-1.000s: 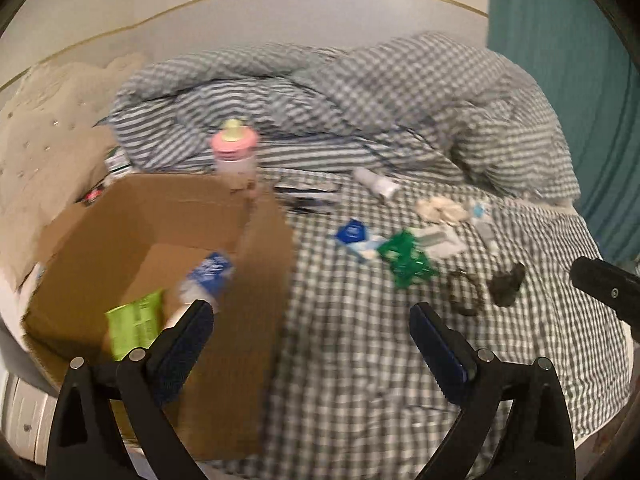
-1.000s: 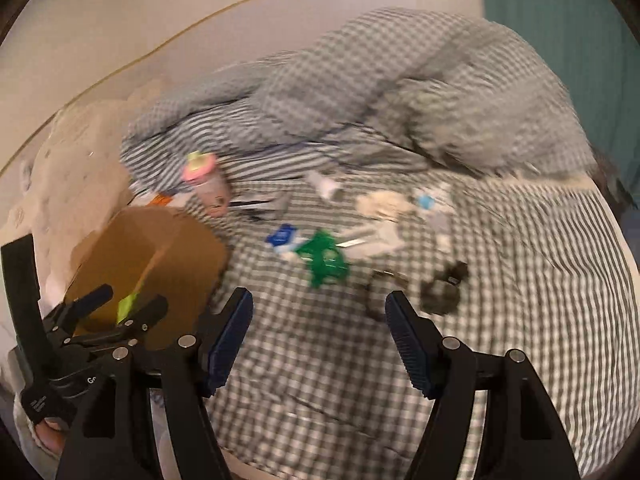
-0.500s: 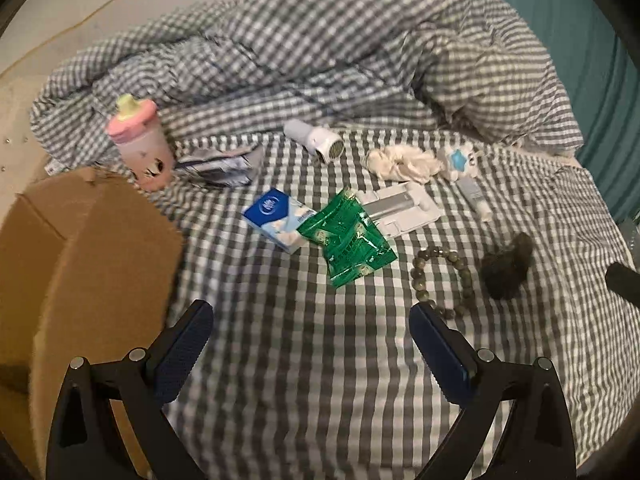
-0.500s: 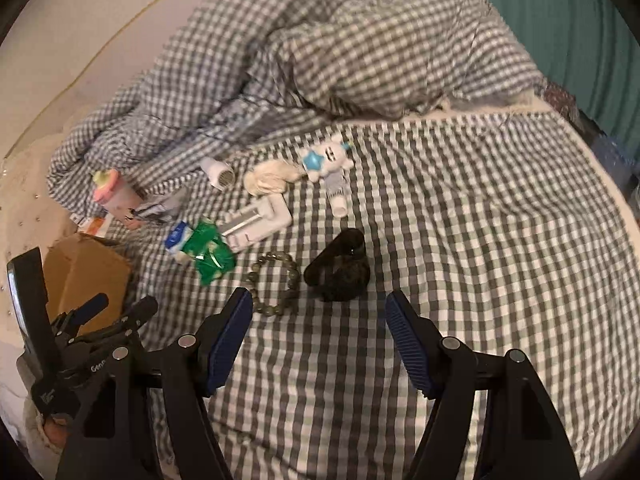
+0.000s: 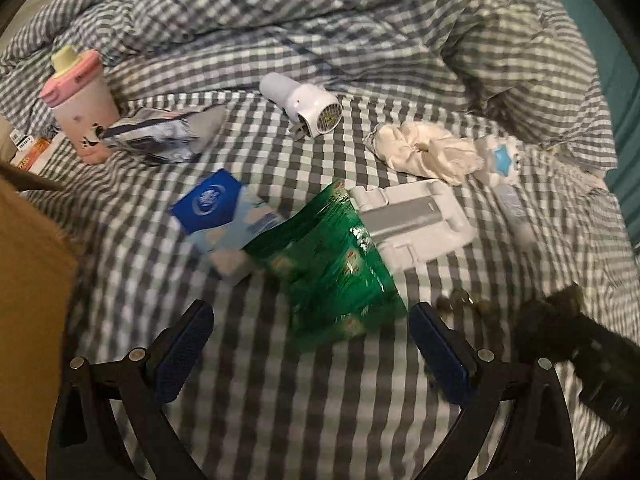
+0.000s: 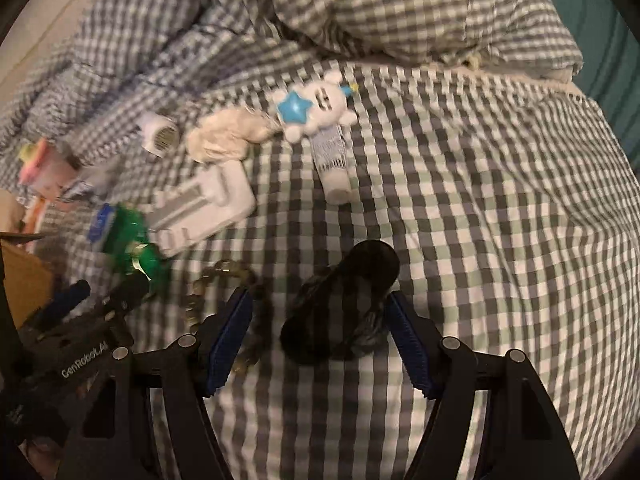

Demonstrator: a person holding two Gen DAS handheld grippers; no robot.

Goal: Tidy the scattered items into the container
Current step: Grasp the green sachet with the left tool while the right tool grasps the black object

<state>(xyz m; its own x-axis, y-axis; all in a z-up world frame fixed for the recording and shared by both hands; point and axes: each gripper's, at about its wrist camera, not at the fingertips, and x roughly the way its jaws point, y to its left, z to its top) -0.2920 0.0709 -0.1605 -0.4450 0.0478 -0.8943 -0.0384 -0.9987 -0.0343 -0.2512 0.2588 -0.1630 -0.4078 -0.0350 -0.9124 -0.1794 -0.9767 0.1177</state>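
Observation:
My left gripper [image 5: 310,344] is open just short of a green foil packet [image 5: 332,268] on the checked bed. A blue tissue pack [image 5: 218,218], a white foam tray [image 5: 412,220], a white plug-in device [image 5: 308,108], a cream scrunchie [image 5: 424,150], a pink sippy cup [image 5: 82,100] and a silver pouch [image 5: 160,138] lie beyond. The cardboard box [image 5: 28,300] stands at the left. My right gripper [image 6: 320,332] is open around a dark fuzzy object [image 6: 344,304], its jaws on either side. A bead bracelet [image 6: 224,276] lies under its left finger.
A crumpled checked duvet [image 5: 320,20] is piled at the back of the bed. A white toy with a blue star [image 6: 316,108] and a small tube [image 6: 332,160] lie past the dark object. Teal curtain [image 6: 612,40] at the right.
Both grippers have moved forward and down from the box toward the items. The left now nears the green packet; the right now straddles the dark object.

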